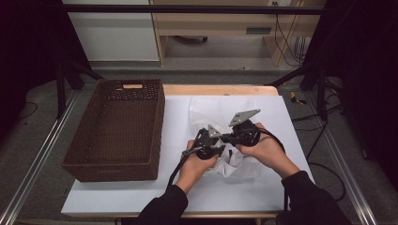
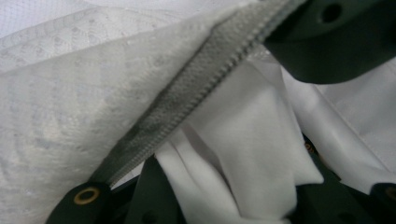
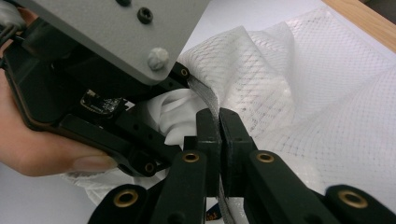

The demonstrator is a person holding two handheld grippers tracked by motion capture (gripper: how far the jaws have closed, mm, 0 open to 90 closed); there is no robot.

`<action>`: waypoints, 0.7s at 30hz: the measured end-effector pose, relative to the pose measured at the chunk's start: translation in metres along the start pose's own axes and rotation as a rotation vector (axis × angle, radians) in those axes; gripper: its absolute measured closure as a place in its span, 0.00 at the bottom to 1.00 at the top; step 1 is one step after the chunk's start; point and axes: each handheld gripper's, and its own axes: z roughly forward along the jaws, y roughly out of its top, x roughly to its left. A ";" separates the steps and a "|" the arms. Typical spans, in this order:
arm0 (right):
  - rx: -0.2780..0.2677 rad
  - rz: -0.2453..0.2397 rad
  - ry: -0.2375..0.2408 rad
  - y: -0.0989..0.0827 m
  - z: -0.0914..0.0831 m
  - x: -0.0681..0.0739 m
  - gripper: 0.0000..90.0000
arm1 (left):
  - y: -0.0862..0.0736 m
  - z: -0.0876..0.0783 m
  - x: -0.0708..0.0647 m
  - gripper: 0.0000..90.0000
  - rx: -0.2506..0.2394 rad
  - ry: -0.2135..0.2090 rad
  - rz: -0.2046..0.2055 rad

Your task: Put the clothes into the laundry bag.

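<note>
- High view: a white mesh bag [image 1: 211,112] lay on the desk [image 1: 141,197], right of a brown basket [image 1: 115,129] whose right wall stood just beside it. The near end of the bag was bunched up under both hands. The left tool [image 1: 217,151] and the right tool [image 1: 229,138] met over that end, close together, each with a grey plate on top. Black cables trailed from them toward the near edge.
- Left gripper view: the bag's grey zip [image 2: 196,88] ran slantwise across the frame, from the lower left up to the upper right. White cloth [image 2: 247,154] hung out of the bag under the zip and lay between the left tool's jaws. Whether the pads pressed on it could not be told. The right tool [image 2: 327,42] sat at the zip's far end.
- Right gripper view: the right tool [image 3: 219,140] was clenched on the zip [image 3: 208,95], its jaws nearly touching with the grey strip between them. The left tool [image 3: 154,154], in a hand [image 3: 37,140], sat at the left against the cloth [image 3: 175,112]. Mesh [image 3: 303,88] spread to the right.
</note>
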 end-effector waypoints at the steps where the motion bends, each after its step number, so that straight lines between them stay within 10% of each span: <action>1: 0.000 0.000 0.000 0.000 0.000 0.000 0.98 | 0.000 0.000 0.000 0.76 0.000 0.000 0.000; 21: 0.013 0.007 -0.012 -0.007 0.003 -0.005 0.98 | -0.007 0.010 -0.006 0.43 -0.059 0.012 0.014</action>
